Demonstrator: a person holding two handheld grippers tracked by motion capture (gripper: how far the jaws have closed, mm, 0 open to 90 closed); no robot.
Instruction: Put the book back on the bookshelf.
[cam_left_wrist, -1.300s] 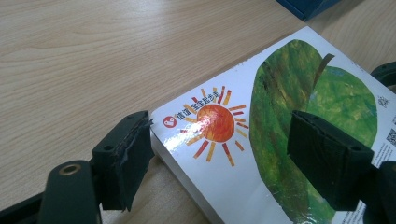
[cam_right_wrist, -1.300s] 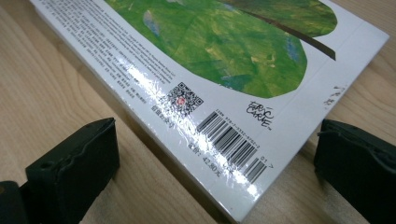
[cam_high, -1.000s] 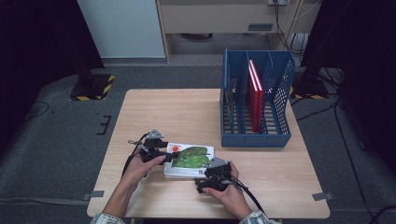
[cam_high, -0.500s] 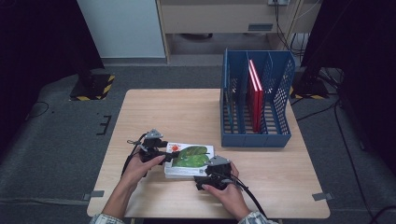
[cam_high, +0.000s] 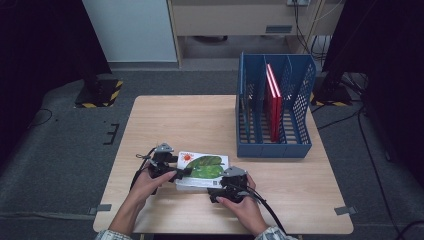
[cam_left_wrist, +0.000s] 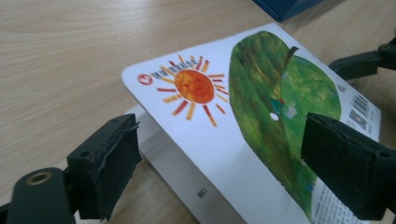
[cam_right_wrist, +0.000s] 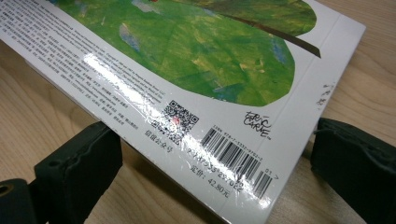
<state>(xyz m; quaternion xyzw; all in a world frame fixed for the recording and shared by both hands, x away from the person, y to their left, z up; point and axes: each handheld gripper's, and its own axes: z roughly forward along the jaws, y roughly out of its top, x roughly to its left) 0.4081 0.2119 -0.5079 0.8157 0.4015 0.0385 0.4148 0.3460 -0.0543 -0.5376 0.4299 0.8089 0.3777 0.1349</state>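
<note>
High view is showing both open grippers, left gripper (cam_high: 181, 173) and right gripper (cam_high: 218, 188), flanking the stiff, glossy, slippery book (cam_high: 202, 171), best pinched at its edges.

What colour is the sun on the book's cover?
The sun is orange with red rays, clearest in the left gripper view.

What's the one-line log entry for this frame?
scene: book flat on table, near edge | left tongs: just been opening, astride book corner, pads off | right tongs: open around barcode corner | file rack: red books
</note>
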